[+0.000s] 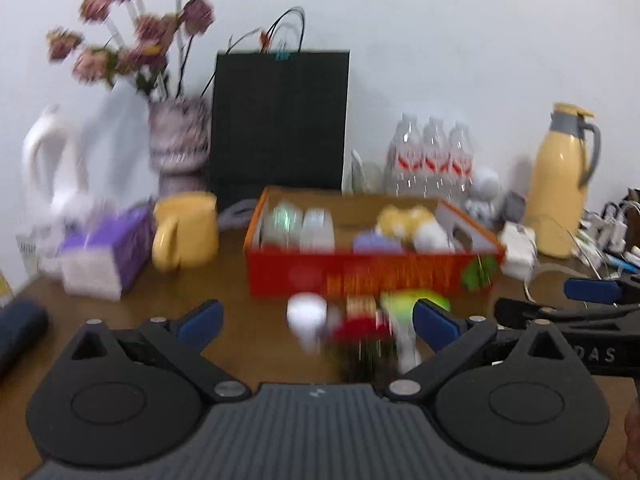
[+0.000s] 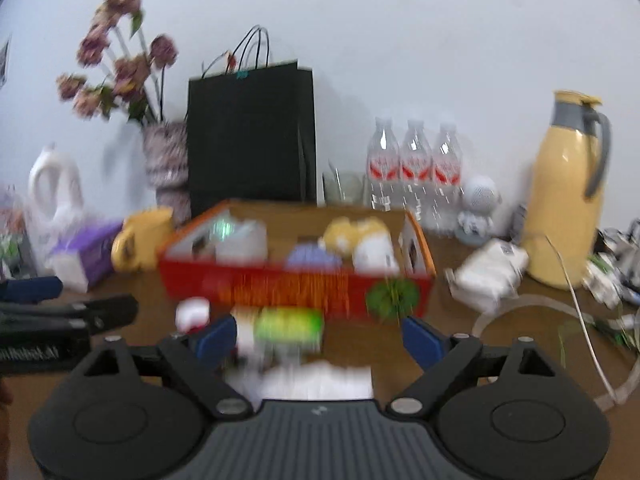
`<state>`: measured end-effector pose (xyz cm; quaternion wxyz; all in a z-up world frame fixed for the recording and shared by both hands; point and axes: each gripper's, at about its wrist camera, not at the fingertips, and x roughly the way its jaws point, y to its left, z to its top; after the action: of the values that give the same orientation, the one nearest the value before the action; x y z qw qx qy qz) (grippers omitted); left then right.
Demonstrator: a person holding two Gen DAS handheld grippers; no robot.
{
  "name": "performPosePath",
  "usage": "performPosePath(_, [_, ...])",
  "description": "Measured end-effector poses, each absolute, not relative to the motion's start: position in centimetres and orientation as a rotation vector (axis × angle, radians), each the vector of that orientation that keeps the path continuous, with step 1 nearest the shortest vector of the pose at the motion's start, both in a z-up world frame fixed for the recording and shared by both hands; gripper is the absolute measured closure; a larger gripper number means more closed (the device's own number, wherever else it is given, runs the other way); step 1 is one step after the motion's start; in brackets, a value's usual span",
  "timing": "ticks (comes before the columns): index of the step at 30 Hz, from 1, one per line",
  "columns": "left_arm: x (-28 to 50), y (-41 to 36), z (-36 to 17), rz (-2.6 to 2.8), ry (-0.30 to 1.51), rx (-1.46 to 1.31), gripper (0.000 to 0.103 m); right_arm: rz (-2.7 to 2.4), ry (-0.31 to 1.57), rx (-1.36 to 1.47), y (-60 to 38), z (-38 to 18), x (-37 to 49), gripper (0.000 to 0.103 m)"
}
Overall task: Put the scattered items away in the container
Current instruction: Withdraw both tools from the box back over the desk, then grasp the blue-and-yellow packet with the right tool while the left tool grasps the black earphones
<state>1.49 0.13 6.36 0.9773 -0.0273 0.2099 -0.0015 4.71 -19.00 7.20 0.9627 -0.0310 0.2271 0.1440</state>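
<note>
An open red-orange cardboard box (image 1: 372, 276) stands mid-table and holds several items: white bottles, a yellow plush, a purple pack. It also shows in the right wrist view (image 2: 280, 288). In front of it lie a white cap (image 1: 306, 314), a red item (image 1: 360, 330) and a green-yellow item (image 1: 404, 300), all blurred. My left gripper (image 1: 318, 322) is open and empty, just before these. My right gripper (image 2: 320, 338) is open and empty above a green item (image 2: 290, 324) and a white pack (image 2: 320, 380); a white jar (image 2: 193, 312) lies to the left.
Behind the box stand a black paper bag (image 1: 278, 120), a flower vase (image 1: 180, 148), water bottles (image 1: 430, 156) and a yellow thermos (image 1: 562, 184). A yellow mug (image 1: 186, 232) and purple tissue pack (image 1: 104, 252) sit left. A white adapter (image 2: 490, 272) and cables lie right.
</note>
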Motion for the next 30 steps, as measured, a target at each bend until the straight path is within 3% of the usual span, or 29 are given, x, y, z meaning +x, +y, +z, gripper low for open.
performPosePath(5, [-2.2,0.9,3.9,-0.003,0.459,-0.08,0.0,0.311,0.459,-0.059,-20.5,4.4,-0.1,0.011])
performPosePath(15, [-2.2,0.2,2.4,0.021,0.494,-0.037,0.0,0.231,0.496,-0.058,-20.8,3.3,0.4,0.003])
performPosePath(30, [-1.6,-1.0,2.0,-0.054,0.525,-0.011,0.0,0.255,0.59,-0.076,-20.5,2.4,0.2,0.006])
